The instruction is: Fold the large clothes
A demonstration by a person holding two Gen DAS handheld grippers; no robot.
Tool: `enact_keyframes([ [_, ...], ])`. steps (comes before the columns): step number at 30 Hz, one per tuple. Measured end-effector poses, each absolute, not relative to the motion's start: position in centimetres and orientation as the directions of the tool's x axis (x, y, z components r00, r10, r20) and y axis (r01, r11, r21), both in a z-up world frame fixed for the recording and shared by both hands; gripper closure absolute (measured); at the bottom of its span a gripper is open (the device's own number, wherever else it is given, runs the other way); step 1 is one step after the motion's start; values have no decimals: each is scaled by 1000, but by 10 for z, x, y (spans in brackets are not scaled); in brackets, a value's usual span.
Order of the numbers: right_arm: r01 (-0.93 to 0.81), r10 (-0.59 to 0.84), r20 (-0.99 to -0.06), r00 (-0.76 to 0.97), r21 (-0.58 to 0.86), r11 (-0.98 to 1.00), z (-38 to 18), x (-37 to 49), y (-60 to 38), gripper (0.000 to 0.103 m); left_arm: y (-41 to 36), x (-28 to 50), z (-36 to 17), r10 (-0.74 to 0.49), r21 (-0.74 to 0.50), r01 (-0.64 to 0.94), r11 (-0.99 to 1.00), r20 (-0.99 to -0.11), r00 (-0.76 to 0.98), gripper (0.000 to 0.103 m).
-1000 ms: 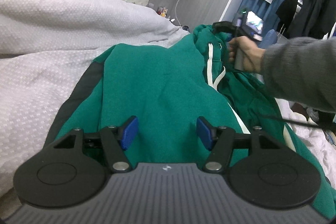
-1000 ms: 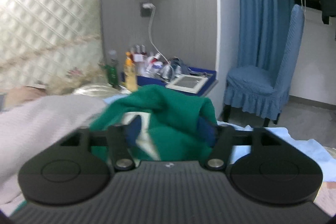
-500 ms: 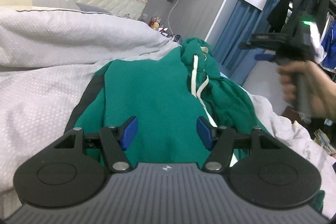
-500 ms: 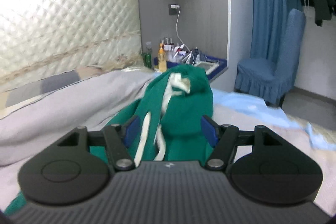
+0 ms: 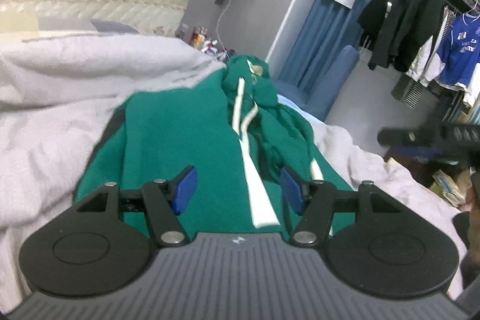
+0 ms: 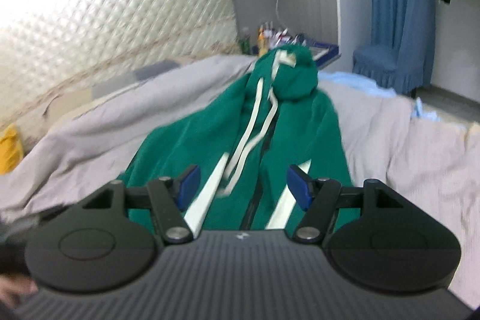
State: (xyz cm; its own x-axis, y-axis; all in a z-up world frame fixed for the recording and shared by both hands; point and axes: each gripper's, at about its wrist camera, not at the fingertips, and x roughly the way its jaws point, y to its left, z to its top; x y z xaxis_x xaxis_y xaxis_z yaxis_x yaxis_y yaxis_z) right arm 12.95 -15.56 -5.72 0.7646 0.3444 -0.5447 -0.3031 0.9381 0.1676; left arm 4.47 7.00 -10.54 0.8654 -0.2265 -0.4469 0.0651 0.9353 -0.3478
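Observation:
A green hoodie (image 5: 180,140) with white stripes and white drawstrings lies lengthwise on the bed, its bunched hood (image 6: 288,71) at the far end. My left gripper (image 5: 239,189) hovers open above the near part of the hoodie, with nothing between its blue pads. My right gripper (image 6: 243,188) is also open and empty, held above the near end over the zip and stripes. In the left wrist view the right gripper (image 5: 399,140) shows as a dark blurred shape at the right edge, off the side of the bed.
A grey quilt (image 5: 60,86) is heaped on the left of the bed, under a quilted headboard (image 6: 105,29). A nightstand with bottles (image 6: 270,38) stands past the hood. A blue chair (image 6: 399,50) and a rack of hanging clothes (image 5: 405,26) are on the right.
The right gripper, which had the hood between its jaws, has pulled far back; the hood now lies at a distance. The left gripper has also drawn back and risen a little.

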Motion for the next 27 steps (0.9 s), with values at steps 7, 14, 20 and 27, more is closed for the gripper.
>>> enact_keyframes([
  [7, -270, 360, -607, 708, 239, 933, -85, 94, -176, 37, 49, 24, -110, -237, -327, 61, 943, -529, 815, 37],
  [14, -158, 392, -703, 594, 376, 913, -128, 94, -193, 22, 55, 30, -122, -256, -365, 28, 931, -593, 763, 42],
  [20, -55, 409, -714, 568, 463, 885, -145, 98, -205, 19, 62, 44, -131, -297, -410, 28, 912, -610, 735, 42],
  [27, 36, 255, -719, 647, 363, 931, -143, 96, -215, 19, 41, 50, -138, -355, -376, 129, 918, -632, 689, 41],
])
